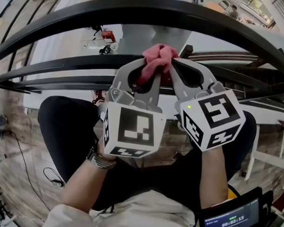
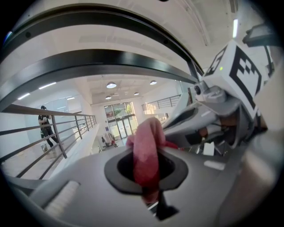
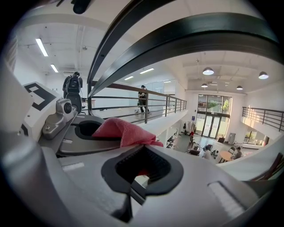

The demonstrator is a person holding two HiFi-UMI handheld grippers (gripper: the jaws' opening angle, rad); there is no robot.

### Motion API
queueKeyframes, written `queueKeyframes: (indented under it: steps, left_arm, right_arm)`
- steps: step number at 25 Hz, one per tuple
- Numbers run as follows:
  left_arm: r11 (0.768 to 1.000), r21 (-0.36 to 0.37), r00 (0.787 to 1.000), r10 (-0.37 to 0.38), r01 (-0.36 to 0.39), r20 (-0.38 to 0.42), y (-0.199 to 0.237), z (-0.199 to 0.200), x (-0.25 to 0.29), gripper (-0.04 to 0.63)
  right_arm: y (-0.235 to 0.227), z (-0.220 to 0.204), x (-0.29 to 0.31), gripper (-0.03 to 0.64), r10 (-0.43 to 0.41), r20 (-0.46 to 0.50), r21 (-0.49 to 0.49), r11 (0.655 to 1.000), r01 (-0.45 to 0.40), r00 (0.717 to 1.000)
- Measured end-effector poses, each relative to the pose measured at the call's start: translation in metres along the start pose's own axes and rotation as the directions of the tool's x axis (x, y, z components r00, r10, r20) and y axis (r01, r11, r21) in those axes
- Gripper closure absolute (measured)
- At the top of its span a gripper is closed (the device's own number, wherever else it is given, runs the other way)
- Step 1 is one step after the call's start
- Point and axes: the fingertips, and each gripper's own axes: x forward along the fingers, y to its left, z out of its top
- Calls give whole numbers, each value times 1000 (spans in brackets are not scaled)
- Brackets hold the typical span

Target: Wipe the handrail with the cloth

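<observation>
Left gripper (image 1: pixel 147 73) clamped on cloth (image 1: pixel 157 58). Right gripper (image 1: pixel 172 71) also closed, pinching cloth's other edge as far as I can see. Cloth bunched between both tips, below top handrail (image 1: pixel 129 12), in front of lower bars (image 1: pixel 61 64); contact with any rail unclear. My approach: pull wad flatter, raise onto handrail, press evenly, slide along curve in one long pass, keeping both grips firm so cloth doesn't slip out.

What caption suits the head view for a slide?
Left tongs and right tongs pinch pink cloth beside the dark handrail.
</observation>
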Motion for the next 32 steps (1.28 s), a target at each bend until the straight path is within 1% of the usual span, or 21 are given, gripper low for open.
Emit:
queueKeyframes:
  steps: [7,14,16,19,21,24,28,32]
  left_arm:
    - [1000,-13,1000,-4,4,-12,-7,-3,5,572]
    - [1000,11,1000,12,-12,10,-4,3,0,572]
    - [1000,-10,1000,23,-23,1,-5,-1,-1,572]
    - [1000,-10,1000,26,-26,1,-12,4,7,572]
    - [999,-25,1000,28,-28,-7,-16,3,10,572]
    - [1000,-14,1000,16,-16,-9,-18,7,12,572]
    - [1000,-28,1000,5,-5,-15,-27,9,16,572]
    - [1000,-25,1000,-16,16,-16,-38,14,23,572]
  right_arm:
    - [-6,-4,-2,615,2,3,5,1000,-2,1000]
    - [-1,-2,-4,615,27,12,-9,1000,-27,1000]
    - [0,-4,-5,615,33,11,-11,999,-33,999]
    - [-9,-6,-8,615,38,13,-11,999,-38,999]
    - [-13,-8,-9,615,43,15,-9,999,-43,999]
    - [-16,-9,-11,615,41,18,-8,999,-41,999]
    - [-24,-10,-19,615,33,24,0,999,-33,999]
    - [-35,-13,-27,615,22,31,12,1000,-23,999]
